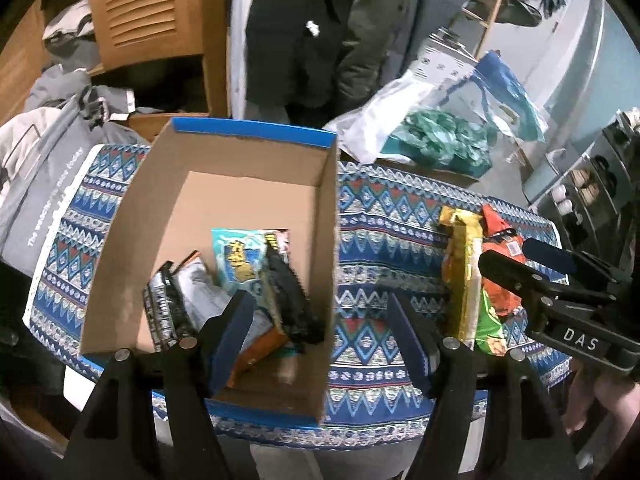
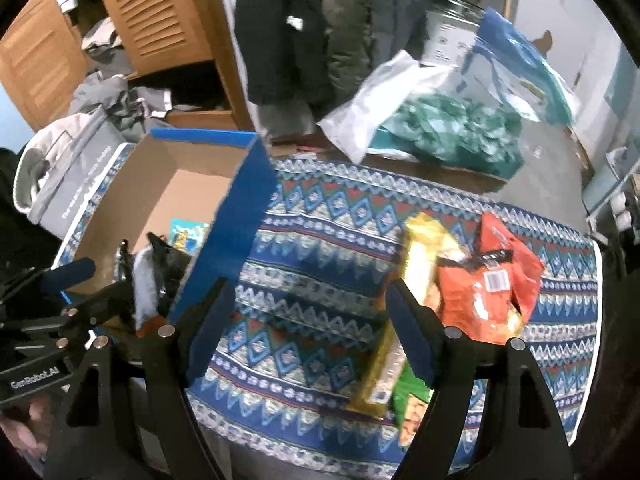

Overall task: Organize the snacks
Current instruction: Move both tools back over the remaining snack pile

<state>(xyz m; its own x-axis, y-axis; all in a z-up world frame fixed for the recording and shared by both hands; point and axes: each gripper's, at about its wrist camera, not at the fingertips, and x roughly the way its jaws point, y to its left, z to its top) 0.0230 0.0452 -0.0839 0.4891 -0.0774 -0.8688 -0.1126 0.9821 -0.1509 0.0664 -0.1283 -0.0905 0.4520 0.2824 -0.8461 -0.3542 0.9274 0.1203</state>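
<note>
left gripper (image 1: 324,340) fingers apart, empty, above the near wall of the cardboard box (image 1: 132,236); several snack packets (image 1: 240,264) lie inside, ahead of its left finger. right gripper (image 2: 310,332) fingers apart, empty; orange (image 2: 488,292), gold (image 2: 424,256) and green (image 2: 412,408) packets lie touching on the patterned surface (image 2: 320,248), around its right finger.

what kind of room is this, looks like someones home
Probably a lived-in room at home, perhaps a bedroom or entry: a louvred wooden cabinet, coats hanging behind, and a small table under a patterned cloth with a cardboard box of snacks.
</note>
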